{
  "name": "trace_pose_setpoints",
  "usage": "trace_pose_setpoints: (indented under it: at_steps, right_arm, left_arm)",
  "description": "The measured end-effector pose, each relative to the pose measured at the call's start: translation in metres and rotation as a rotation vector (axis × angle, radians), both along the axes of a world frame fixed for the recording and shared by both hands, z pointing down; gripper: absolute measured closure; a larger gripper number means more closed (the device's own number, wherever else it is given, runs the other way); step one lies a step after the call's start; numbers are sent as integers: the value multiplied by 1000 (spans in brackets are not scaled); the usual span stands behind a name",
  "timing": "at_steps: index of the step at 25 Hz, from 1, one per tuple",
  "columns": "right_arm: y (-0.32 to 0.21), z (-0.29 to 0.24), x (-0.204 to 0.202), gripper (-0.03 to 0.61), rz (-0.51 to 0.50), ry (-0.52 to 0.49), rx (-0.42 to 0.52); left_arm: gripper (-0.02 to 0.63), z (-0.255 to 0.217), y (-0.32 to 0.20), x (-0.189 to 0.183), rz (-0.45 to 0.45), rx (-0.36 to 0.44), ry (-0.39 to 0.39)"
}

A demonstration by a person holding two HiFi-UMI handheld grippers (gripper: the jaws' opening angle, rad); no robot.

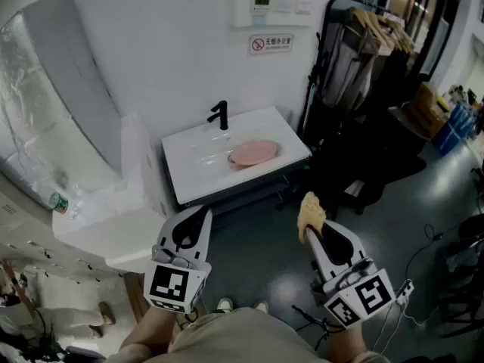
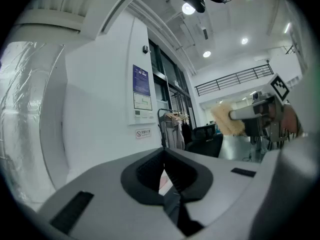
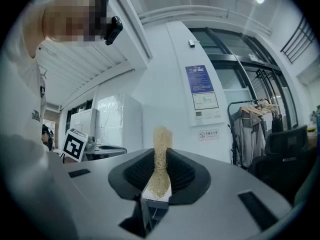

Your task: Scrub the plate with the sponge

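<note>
In the head view, the pink plate (image 1: pixel 254 152) is lying in the white sink (image 1: pixel 189 165), well apart from both grippers. The right gripper (image 1: pixel 311 231) is carrying the yellow sponge (image 1: pixel 311 212).

In the left gripper view, the left gripper (image 2: pixel 164 179) is holding its 2 jaws together on nothing.

In the right gripper view, the jaws are pinching the sponge upright.

Scrubbing is not yet under way. I judge this to be the approach, and the next move is calling for lowering the sponge forward onto the plate.

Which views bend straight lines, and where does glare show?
Left gripper view: fisheye, dark corners, curved wall edges, ceiling lamp flares. Right gripper view: same bending, sponge looks sharp. Head view: milder bending, pale sheen on the floor.
</note>
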State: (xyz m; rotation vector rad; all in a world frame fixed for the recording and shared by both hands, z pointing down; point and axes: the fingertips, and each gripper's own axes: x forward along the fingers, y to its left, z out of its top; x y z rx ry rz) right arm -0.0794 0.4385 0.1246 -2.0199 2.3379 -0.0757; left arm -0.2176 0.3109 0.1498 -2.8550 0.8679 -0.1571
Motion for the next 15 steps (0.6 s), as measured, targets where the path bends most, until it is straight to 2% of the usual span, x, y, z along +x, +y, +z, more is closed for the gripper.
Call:
trace_pose_setpoints:
  at_steps: [15]
  right_arm:
    - [27, 19, 28, 502, -10, -17, -37]
  left_arm:
    - [607, 4, 34, 34, 32, -29, -29]
